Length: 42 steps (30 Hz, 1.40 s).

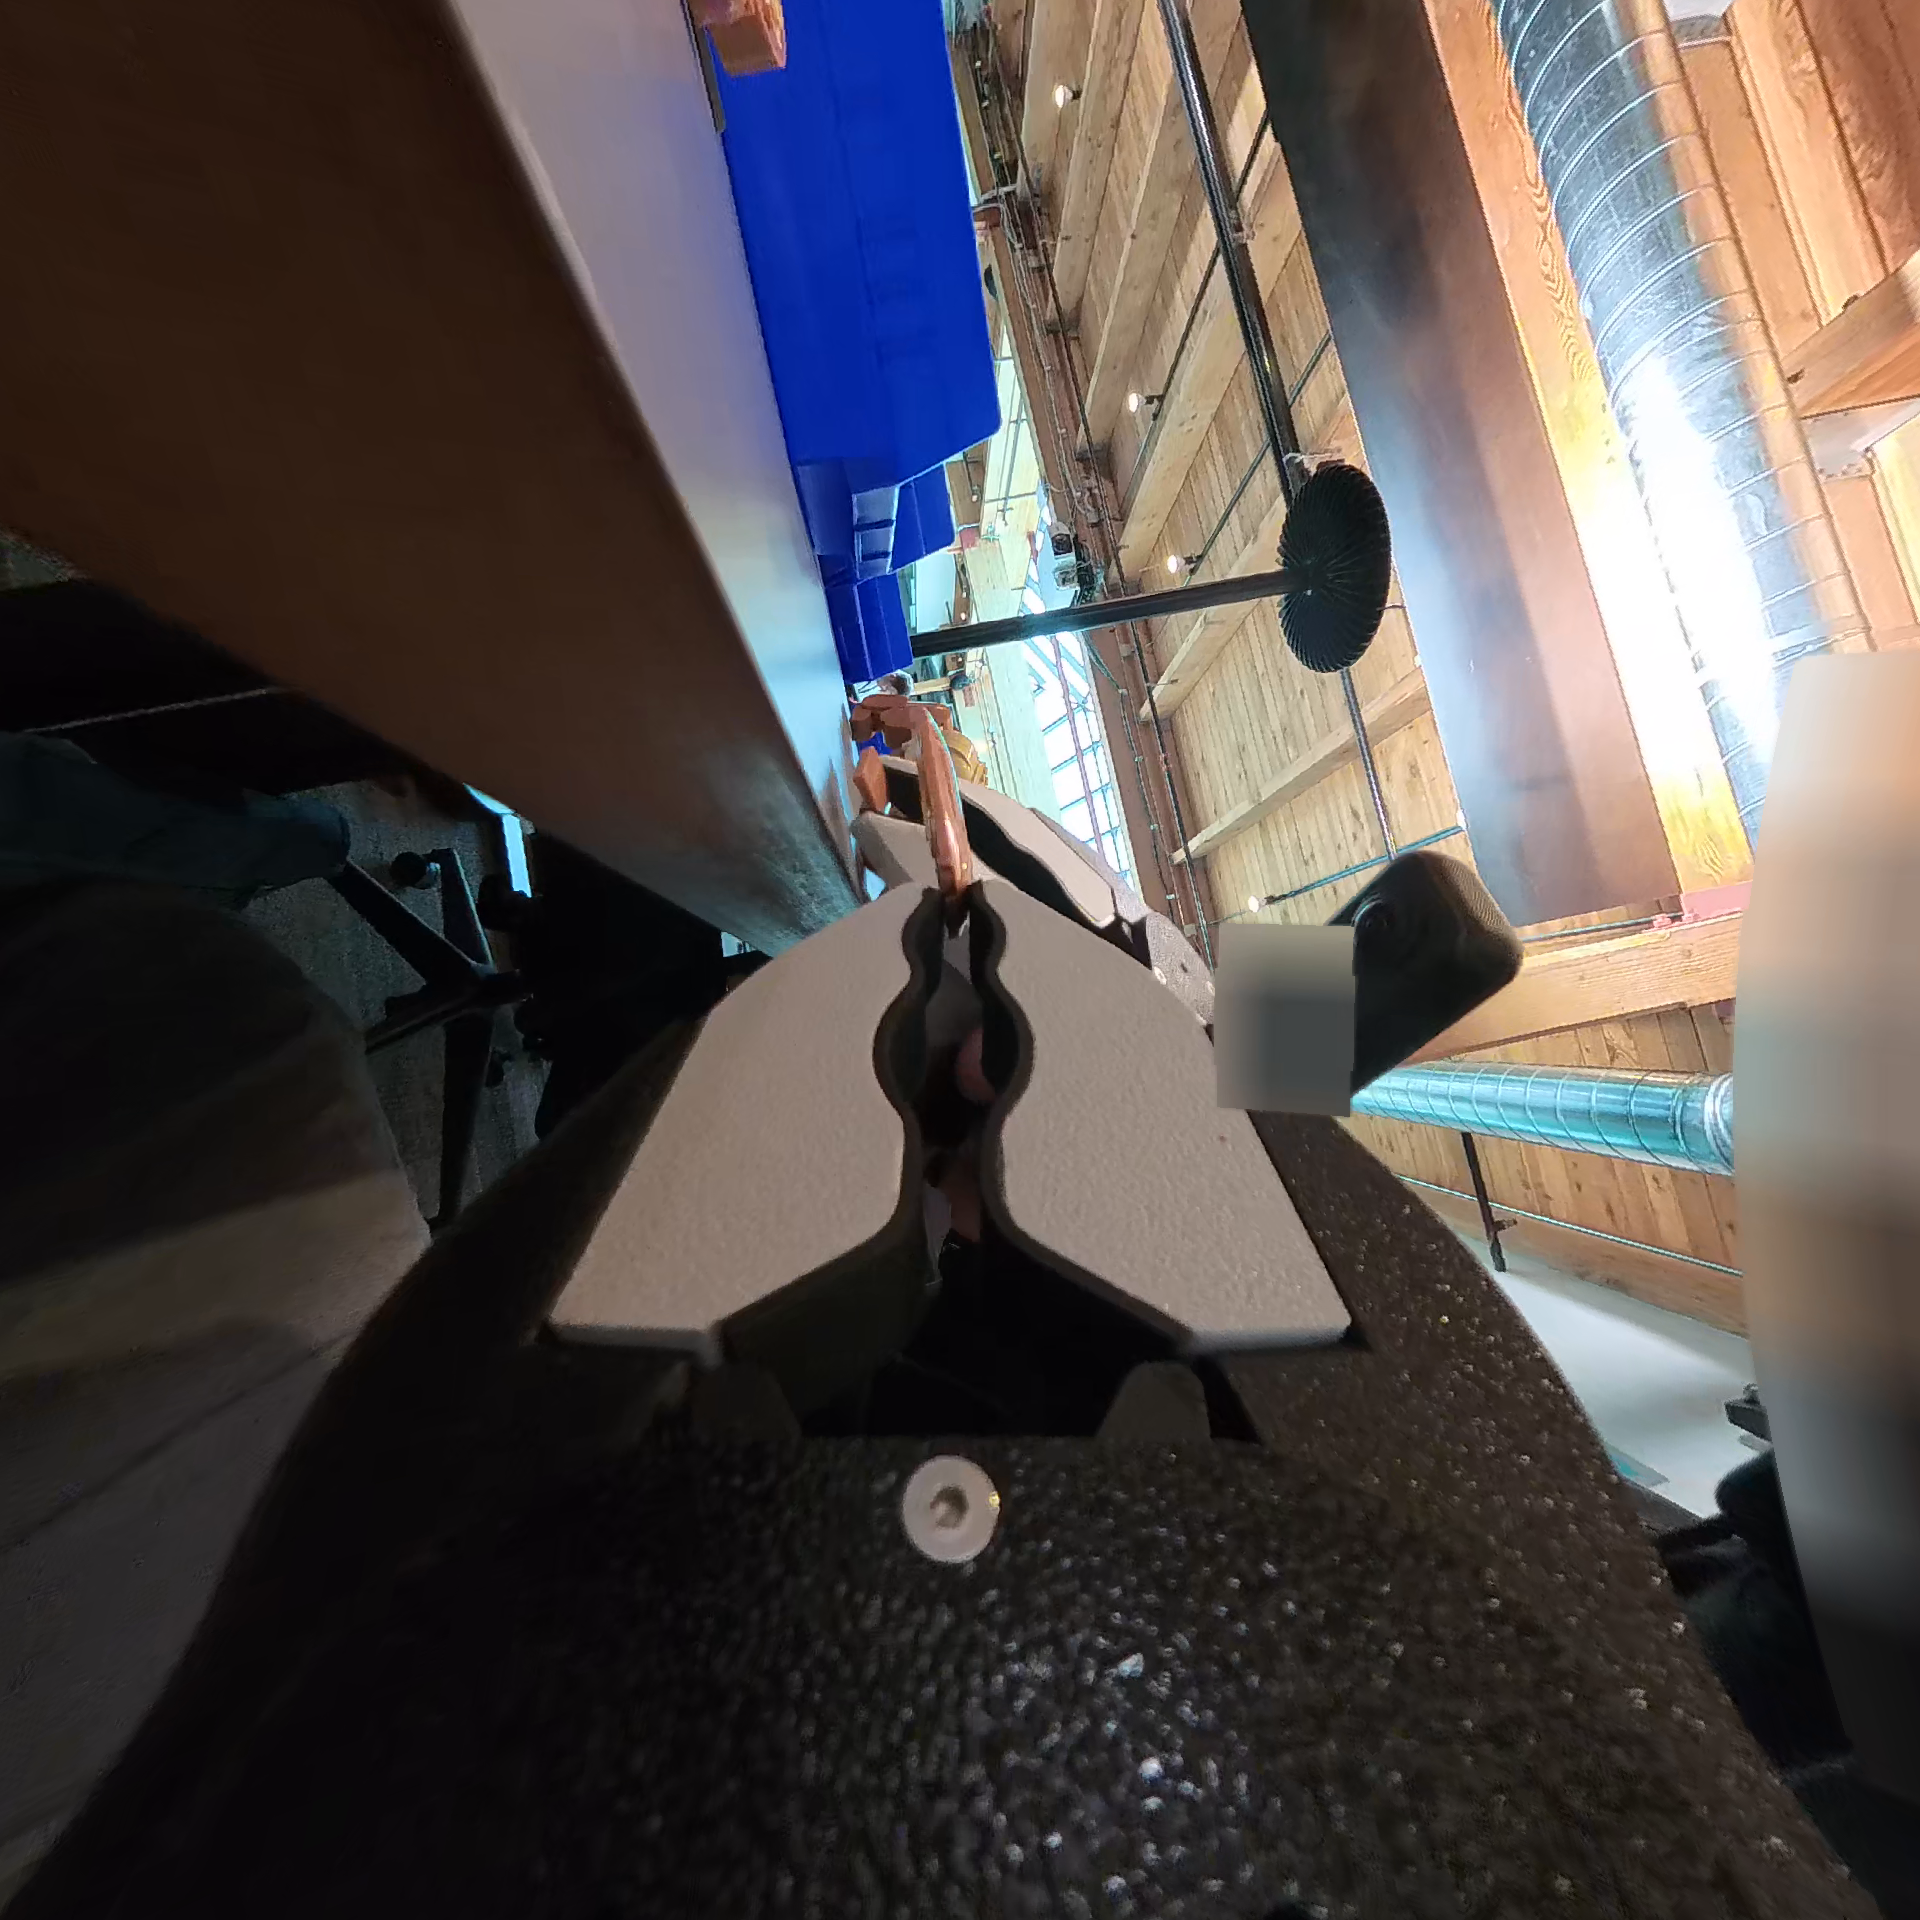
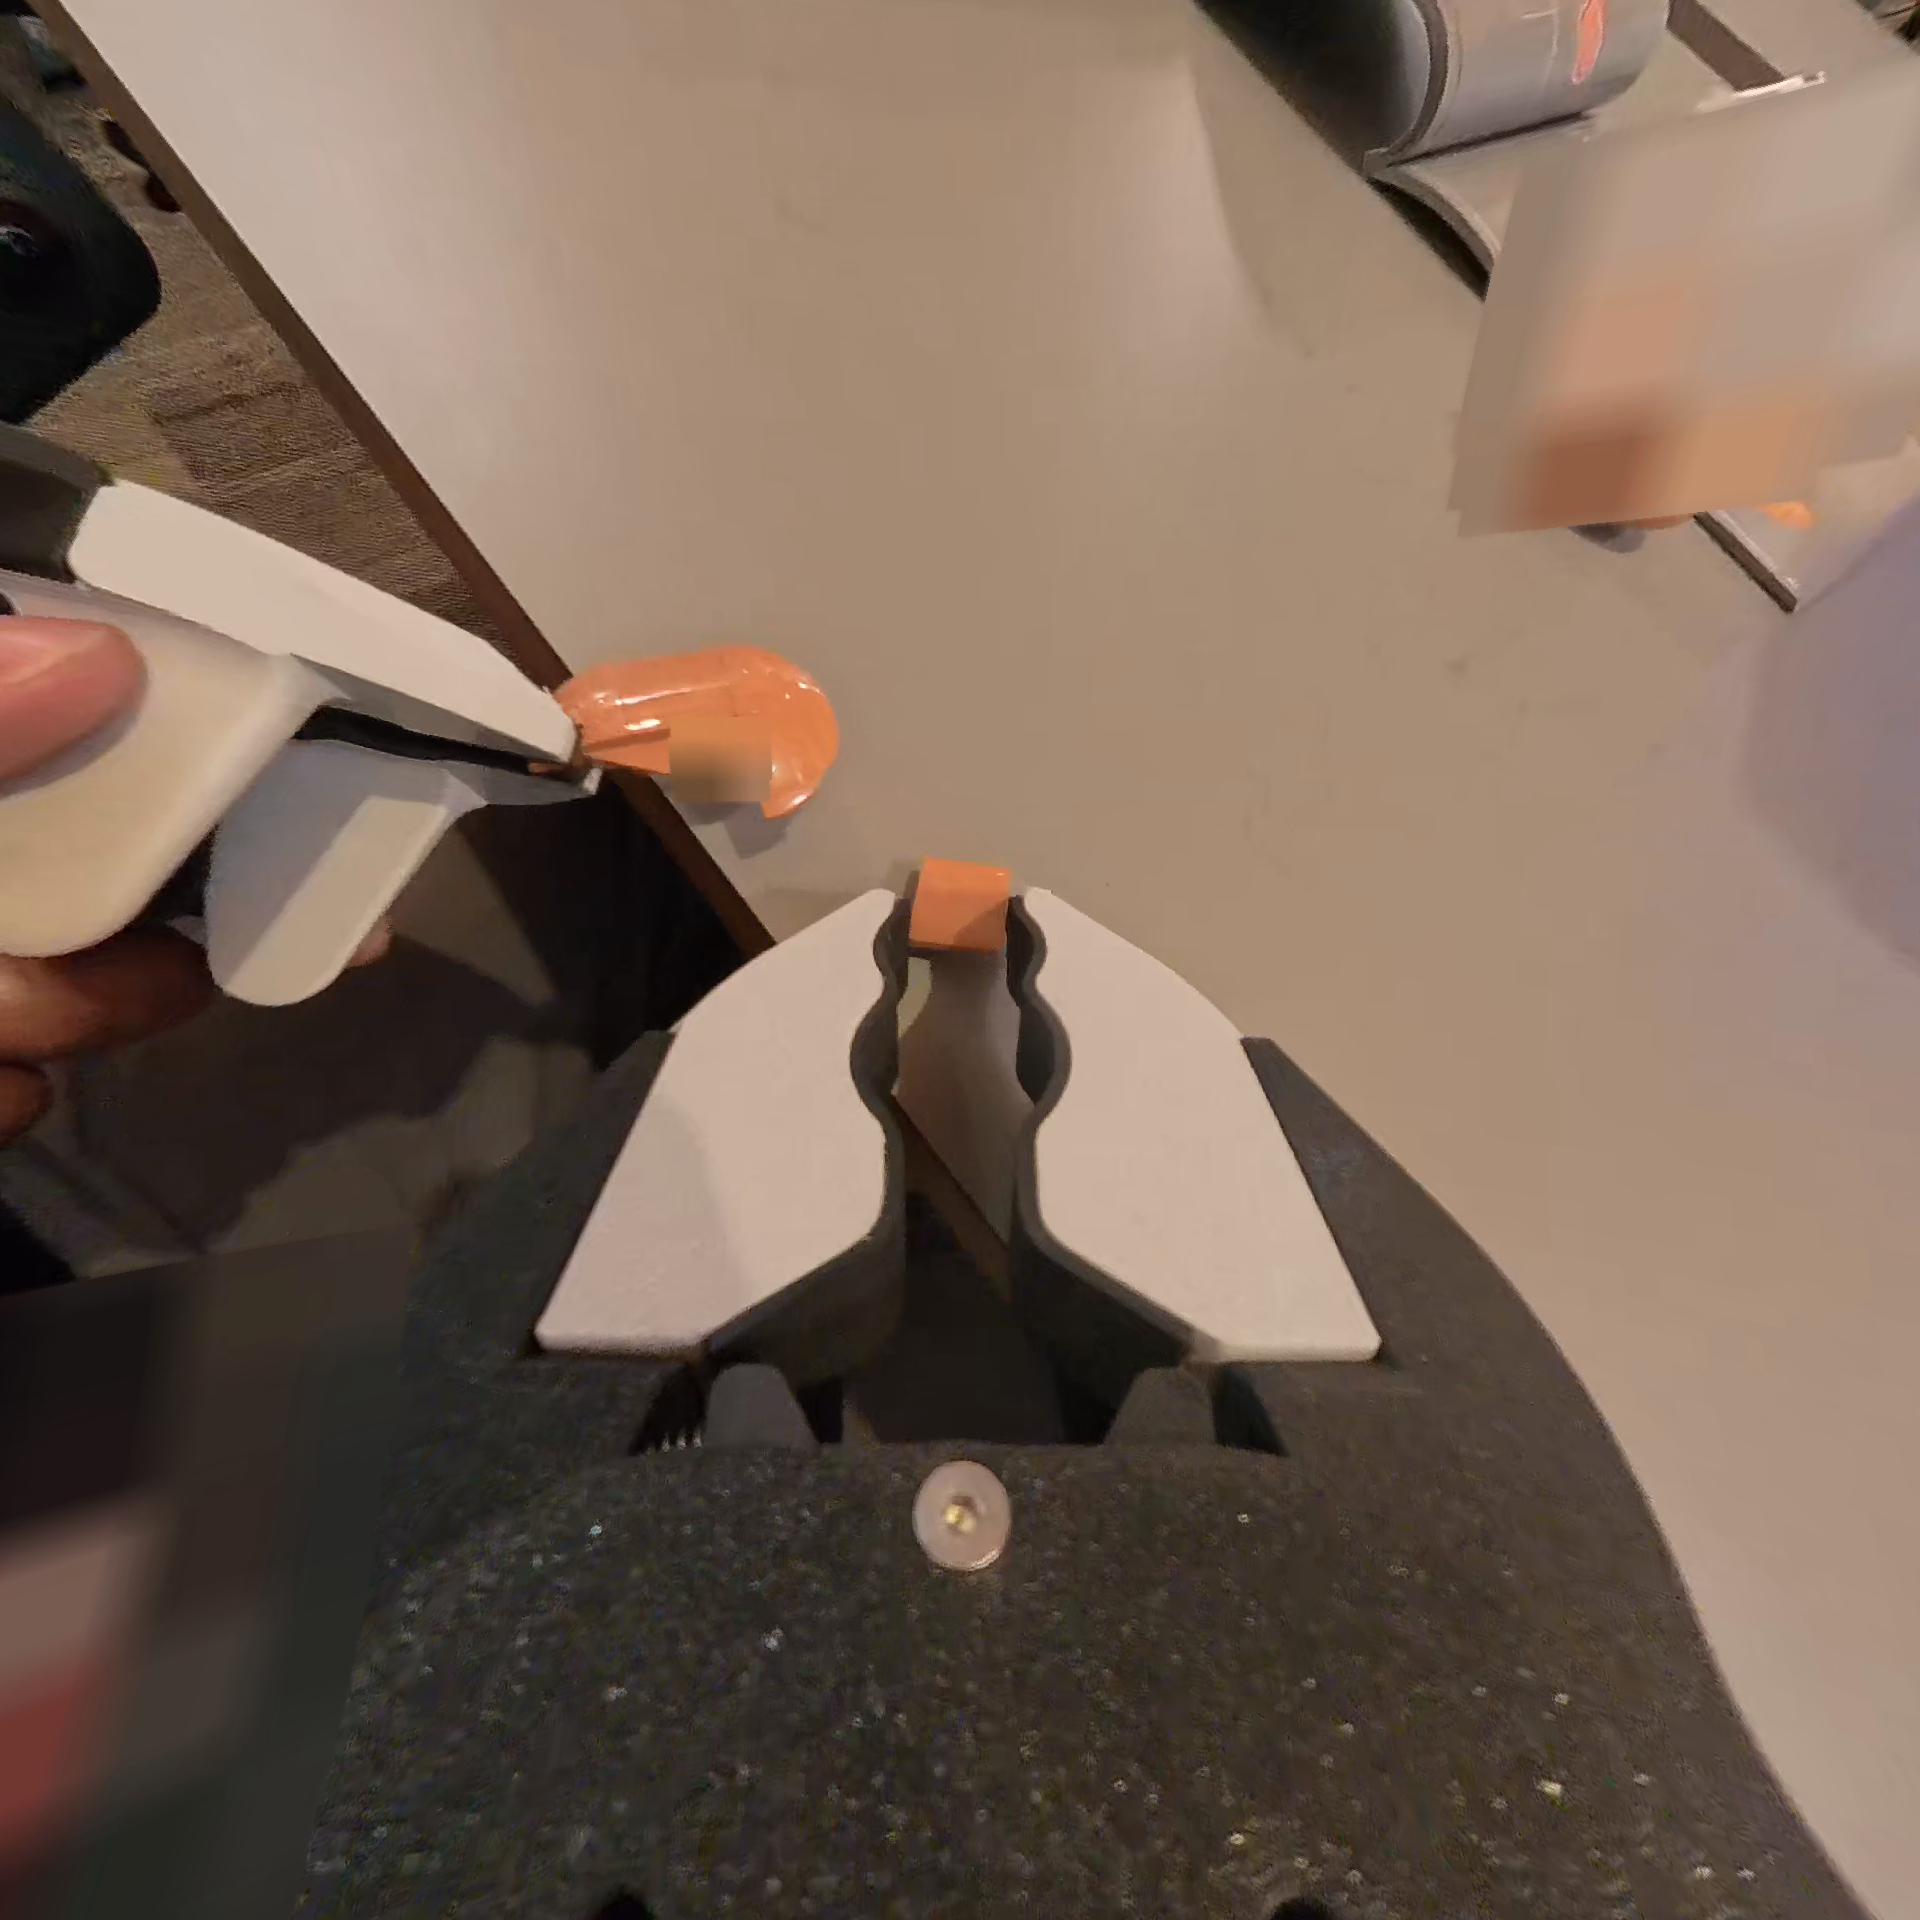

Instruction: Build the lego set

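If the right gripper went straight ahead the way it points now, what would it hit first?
Probably the bare grey table: the right gripper, shut on a small orange brick, points down at it. The left gripper's curved orange piece sits off-line to the left.

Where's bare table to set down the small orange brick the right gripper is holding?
Free: the broad grey tabletop ahead of the right gripper, which is shut on the small orange brick. Crowded: the table's left edge, where the left gripper holds the curved orange lego piece, and the far right corner with the open booklet.
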Available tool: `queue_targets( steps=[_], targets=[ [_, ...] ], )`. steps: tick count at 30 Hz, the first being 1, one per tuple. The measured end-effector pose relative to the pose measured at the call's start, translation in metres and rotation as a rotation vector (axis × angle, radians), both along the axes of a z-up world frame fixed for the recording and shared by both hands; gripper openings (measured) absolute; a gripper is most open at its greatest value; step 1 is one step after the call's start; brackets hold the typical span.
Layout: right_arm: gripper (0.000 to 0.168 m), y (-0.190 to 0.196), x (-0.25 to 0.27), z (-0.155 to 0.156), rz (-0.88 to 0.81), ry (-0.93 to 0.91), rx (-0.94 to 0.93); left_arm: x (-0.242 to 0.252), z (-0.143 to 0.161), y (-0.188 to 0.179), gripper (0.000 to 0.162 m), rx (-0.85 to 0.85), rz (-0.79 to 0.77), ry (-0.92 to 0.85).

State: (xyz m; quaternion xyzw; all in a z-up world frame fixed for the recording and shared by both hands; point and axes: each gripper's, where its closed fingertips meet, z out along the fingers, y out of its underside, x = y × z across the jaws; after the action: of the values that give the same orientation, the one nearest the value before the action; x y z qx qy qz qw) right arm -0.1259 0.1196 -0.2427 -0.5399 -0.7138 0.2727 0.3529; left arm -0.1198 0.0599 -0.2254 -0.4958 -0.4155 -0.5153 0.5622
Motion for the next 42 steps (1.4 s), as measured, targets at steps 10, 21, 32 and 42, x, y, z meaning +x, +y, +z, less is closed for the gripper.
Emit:
queue_targets(
  steps=[10, 21, 32, 42],
  targets=[
    [0.032, -0.011, -0.001, 0.048, 0.146, 0.087, -0.598, -0.005, 0.03, 0.004, 0.004, 0.025, -0.024, 0.151],
    [0.021, -0.028, -0.016, 0.085, 0.305, 0.043, -1.084, -0.005, 0.057, 0.012, 0.004, 0.117, -0.114, 0.225],
    [0.008, -0.027, -0.016, 0.081, 0.275, 0.042, -1.161, -0.001, 0.057, 0.01, 0.004, 0.127, -0.152, 0.275],
    [0.006, -0.034, -0.012, 0.076, 0.246, 0.058, -1.135, -0.008, 0.057, 0.016, 0.013, 0.134, -0.114, 0.228]
  ],
)
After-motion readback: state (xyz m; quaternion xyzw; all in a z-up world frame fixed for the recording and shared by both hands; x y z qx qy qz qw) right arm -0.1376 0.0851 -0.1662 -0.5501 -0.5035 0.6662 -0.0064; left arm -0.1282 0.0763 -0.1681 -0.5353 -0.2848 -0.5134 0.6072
